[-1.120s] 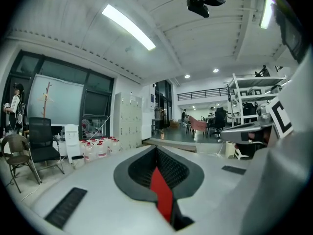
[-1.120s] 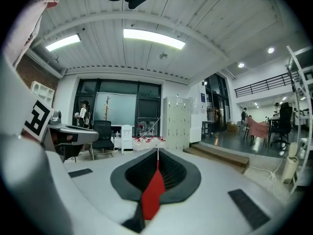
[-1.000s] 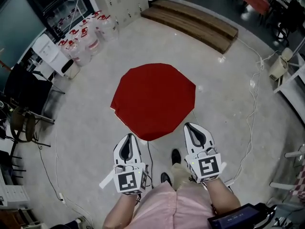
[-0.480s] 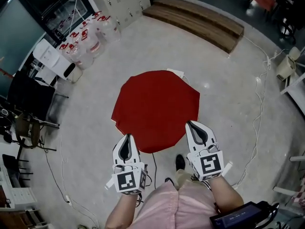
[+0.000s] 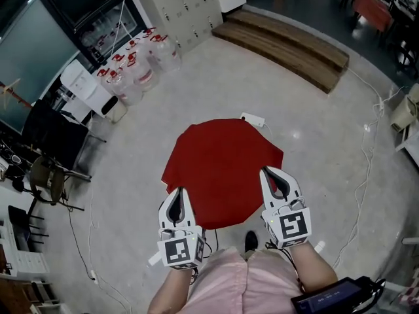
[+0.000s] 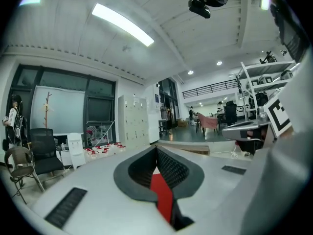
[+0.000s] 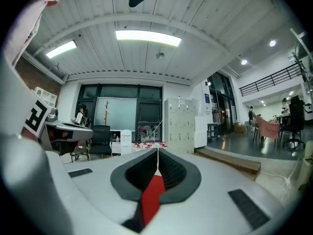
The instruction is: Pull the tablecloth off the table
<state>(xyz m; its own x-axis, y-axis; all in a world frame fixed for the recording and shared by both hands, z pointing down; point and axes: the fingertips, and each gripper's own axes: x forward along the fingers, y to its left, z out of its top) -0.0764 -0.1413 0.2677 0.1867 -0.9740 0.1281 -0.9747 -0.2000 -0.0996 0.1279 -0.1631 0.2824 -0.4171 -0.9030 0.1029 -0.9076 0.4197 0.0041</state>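
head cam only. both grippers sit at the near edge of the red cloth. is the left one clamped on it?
Observer: Yes. In the left gripper view the left gripper has its jaws together, with the cloth pinched between them.
Operator: right one?
Observer: Same. In the right gripper view the right gripper is shut on a strip of cloth that runs back between its jaws.
Operator: anyone close ahead?
Observer: Nobody close. The left gripper view shows a person standing far off by the window.
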